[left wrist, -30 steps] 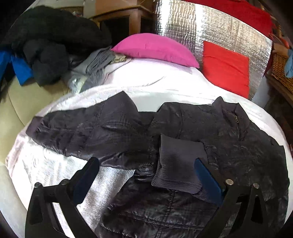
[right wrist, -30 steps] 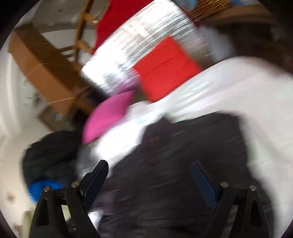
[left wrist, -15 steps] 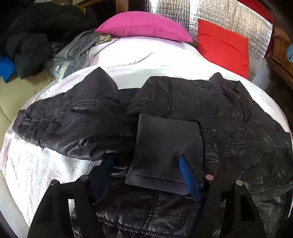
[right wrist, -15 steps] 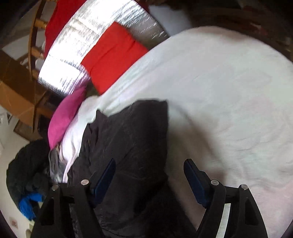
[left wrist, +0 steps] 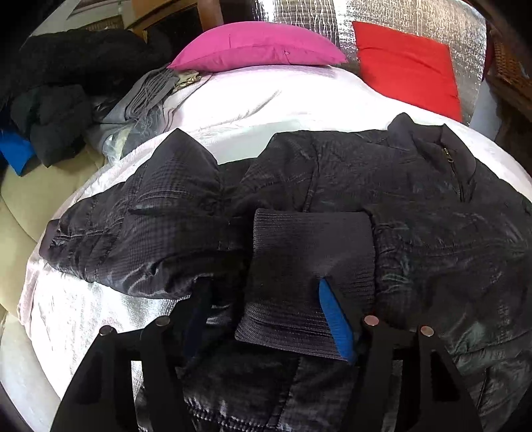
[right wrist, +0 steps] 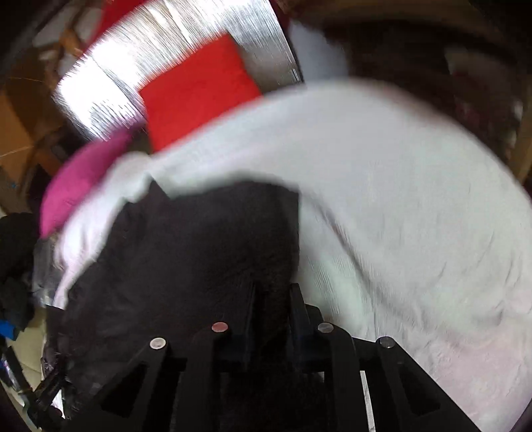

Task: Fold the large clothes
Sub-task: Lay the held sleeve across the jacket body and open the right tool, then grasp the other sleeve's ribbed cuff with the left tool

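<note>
White quilted bedspread (left wrist: 232,109) covers the bed and carries the work. Dark puffer jacket (left wrist: 332,186) lies spread flat across it, collar and zip (left wrist: 449,159) toward 2 o'clock in the left wrist view, one sleeve (left wrist: 133,232) stretched out toward 9 o'clock. Other sleeve is folded in over the chest; its ribbed cuff (left wrist: 309,266) sits at centre frame.

Left claw (left wrist: 262,289): fingers apart, straddling the cuff. Right finger with the blue pad (left wrist: 335,322) lies on the cuff's ribbing at 5 o'clock; left finger (left wrist: 199,309) sits down in the fabric beside the cuff's left edge. Not yet closed on anything.

Right claw (right wrist: 271,292): fingers drawn close together, a fold of the jacket (right wrist: 199,249) running up between them, clamped on it. View is motion-blurred, so the exact part of the garment cannot be told. Bedspread (right wrist: 399,216) fills the frame from 12 to 4 o'clock.

Surroundings, left wrist view: pink pillow (left wrist: 256,46) at 12 o'clock, red cushion (left wrist: 409,69) at 1 o'clock against a silver foil panel (left wrist: 299,13). Grey folded clothes (left wrist: 146,96) at 10 o'clock, a heap of black clothes (left wrist: 66,76) beyond them, a blue scrap (left wrist: 16,153) at 9 o'clock.
</note>
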`<state>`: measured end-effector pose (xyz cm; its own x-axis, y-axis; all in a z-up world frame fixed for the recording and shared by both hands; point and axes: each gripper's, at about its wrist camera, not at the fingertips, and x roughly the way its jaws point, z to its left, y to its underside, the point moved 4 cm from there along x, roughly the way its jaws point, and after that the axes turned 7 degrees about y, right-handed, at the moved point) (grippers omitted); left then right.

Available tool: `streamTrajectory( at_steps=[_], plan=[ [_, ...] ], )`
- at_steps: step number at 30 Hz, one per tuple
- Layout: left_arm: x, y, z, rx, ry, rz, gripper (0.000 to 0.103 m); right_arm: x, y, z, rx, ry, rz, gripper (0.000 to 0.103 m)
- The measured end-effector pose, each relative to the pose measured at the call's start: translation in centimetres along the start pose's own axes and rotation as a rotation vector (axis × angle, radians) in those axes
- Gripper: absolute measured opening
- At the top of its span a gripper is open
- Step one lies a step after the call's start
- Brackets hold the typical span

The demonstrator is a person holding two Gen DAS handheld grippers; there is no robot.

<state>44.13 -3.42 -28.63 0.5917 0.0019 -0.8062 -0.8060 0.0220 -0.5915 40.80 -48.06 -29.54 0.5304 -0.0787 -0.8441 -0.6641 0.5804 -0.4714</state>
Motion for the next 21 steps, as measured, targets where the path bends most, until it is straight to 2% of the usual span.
streamTrajectory(
  at_steps=[3, 5, 6, 8, 9, 10, 11, 13, 15, 18, 20, 21],
  plan=[
    [-0.7, -0.1, 0.3, -0.013, 0.025, 0.004, 0.066, -1.8, -0.8, 0.3, 0.005, -0.022, -0.031, 0.022],
    [-1.3, -0.1, 0.3, -0.019, 0.051, 0.001, 0.066, -3.9, -1.7, 0.2, 0.034, -0.038, -0.095, 0.023],
    [-1.8, 0.0, 0.3, -0.02, 0.066, -0.007, 0.066, -4.9, -1.8, 0.0, 0.047, -0.038, -0.129, 0.029],
    [-3.2, -0.2, 0.5, -0.021, 0.083, -0.043, 0.067, -6.6, -1.9, 0.4, 0.063, -0.06, -0.186, 0.066],
    [-3.9, -0.3, 0.6, -0.019, 0.083, -0.065, 0.068, -7.6, -1.7, 0.8, 0.066, -0.077, -0.228, 0.098],
    [-4.8, -0.4, 0.9, -0.018, 0.079, -0.099, 0.072, -8.5, -1.6, 1.5, 0.063, -0.089, -0.269, 0.101],
    [-5.9, -0.6, 1.4, -0.024, 0.075, -0.137, 0.078, -9.8, -1.1, 2.6, 0.027, -0.109, -0.314, 0.101],
    [-7.4, -0.8, 2.7, -0.054, 0.067, -0.194, 0.085, -10.7, -0.2, 5.5, -0.049, -0.127, -0.328, 0.101],
    [-8.4, -0.9, 4.7, -0.111, 0.053, -0.228, 0.087, -11.1, 0.6, 7.5, -0.084, -0.165, -0.333, 0.101],
    [-8.6, -0.7, 8.8, -0.219, 0.037, -0.229, 0.087, -9.7, 2.9, 11.1, -0.126, -0.259, -0.231, 0.1],
    [-8.0, -0.5, 11.9, -0.296, 0.018, -0.204, 0.087, -8.6, 4.4, 13.0, -0.154, -0.301, -0.161, 0.09],
    [-7.7, -0.5, 13.5, -0.341, 0.014, -0.195, 0.087, -7.8, 5.1, 14.1, -0.178, -0.313, -0.123, 0.073]
  ],
)
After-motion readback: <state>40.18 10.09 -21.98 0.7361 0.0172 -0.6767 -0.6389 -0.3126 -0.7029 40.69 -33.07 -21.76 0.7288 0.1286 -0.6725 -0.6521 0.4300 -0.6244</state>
